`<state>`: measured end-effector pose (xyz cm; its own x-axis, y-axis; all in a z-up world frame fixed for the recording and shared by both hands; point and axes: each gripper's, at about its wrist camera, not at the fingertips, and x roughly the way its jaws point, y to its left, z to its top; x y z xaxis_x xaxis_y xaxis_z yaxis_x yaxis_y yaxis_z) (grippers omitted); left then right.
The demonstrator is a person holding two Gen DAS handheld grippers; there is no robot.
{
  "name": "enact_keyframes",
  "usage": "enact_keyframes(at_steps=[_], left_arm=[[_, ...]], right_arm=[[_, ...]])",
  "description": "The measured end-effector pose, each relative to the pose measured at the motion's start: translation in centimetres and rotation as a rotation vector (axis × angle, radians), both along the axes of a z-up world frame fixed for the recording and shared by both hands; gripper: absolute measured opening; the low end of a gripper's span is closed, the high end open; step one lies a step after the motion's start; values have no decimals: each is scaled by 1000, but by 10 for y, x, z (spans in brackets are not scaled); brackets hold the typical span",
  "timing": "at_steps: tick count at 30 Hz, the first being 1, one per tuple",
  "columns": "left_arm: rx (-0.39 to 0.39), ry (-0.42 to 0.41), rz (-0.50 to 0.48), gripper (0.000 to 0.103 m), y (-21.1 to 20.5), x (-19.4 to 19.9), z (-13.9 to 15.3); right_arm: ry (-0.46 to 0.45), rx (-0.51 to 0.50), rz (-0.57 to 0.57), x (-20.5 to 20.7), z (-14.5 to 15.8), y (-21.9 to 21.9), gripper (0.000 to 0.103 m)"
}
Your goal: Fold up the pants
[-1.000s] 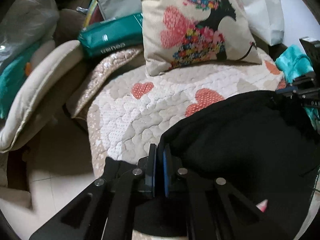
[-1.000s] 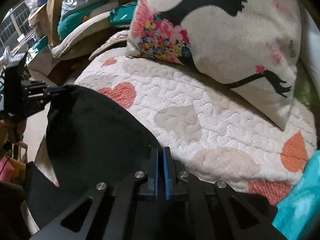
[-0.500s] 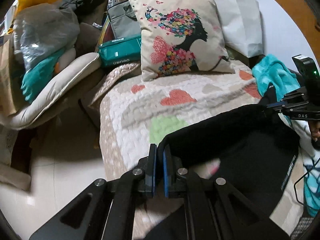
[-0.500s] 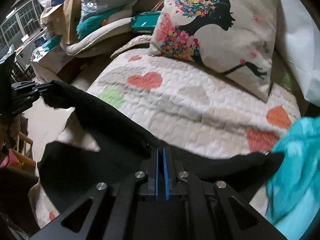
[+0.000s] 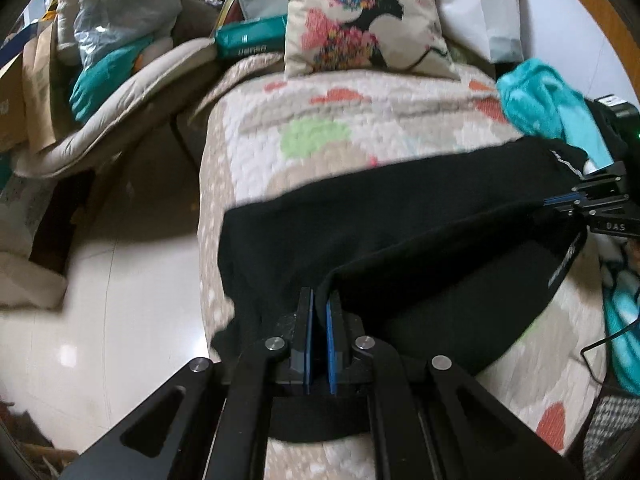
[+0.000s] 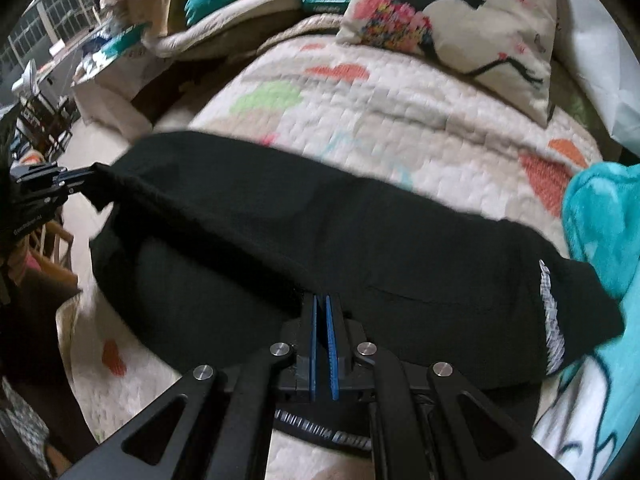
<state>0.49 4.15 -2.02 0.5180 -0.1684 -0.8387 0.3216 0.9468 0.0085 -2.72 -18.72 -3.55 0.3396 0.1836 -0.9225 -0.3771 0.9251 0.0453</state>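
Since the earlier frame, both tongs had drawn back from the floral pillow point(image 5: 360, 20), spreading the black pants point(image 5: 400, 248) across the quilted bed point(image 5: 320, 100). Left tongs point(image 5: 318, 312) were clamped on one edge, right tongs point(image 6: 321, 312) apparently pinched another, though blur hid details.

A bed covered by a cream quilted bedspread with heart patches point(image 5: 360, 128) is seen beside a glossy pale tiled floor point(image 5: 100, 320). A barred window point(image 6: 60, 16) is glimpsed at far left.
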Motion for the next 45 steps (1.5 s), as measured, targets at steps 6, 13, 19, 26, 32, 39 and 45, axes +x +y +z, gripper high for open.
enact_keyframes(at_steps=[6,13,19,26,32,39,45], left_arm=[[79,52,-10,6,-7,-29,-22],[120,100,-19,6,-13,-52,-36],[199,167,-24,9,-18,-64,-49],[122,202,69,14,19,-70,-26],[-201,199,506,27,118,-43,-4],[-411,176,804,27,164,-33,-41],[-420,116,994,27,196,-51,-50]], right_arm=[[77,-40,24,-31,-30,6,5],[75,-64,24,-47,-29,10,5],[81,-126,70,-64,-32,21,6],[153,-207,116,-87,-42,31,7],[76,-47,88,-79,11,40,10],[-21,113,153,-14,41,116,42],[-22,105,354,29,23,238,42]])
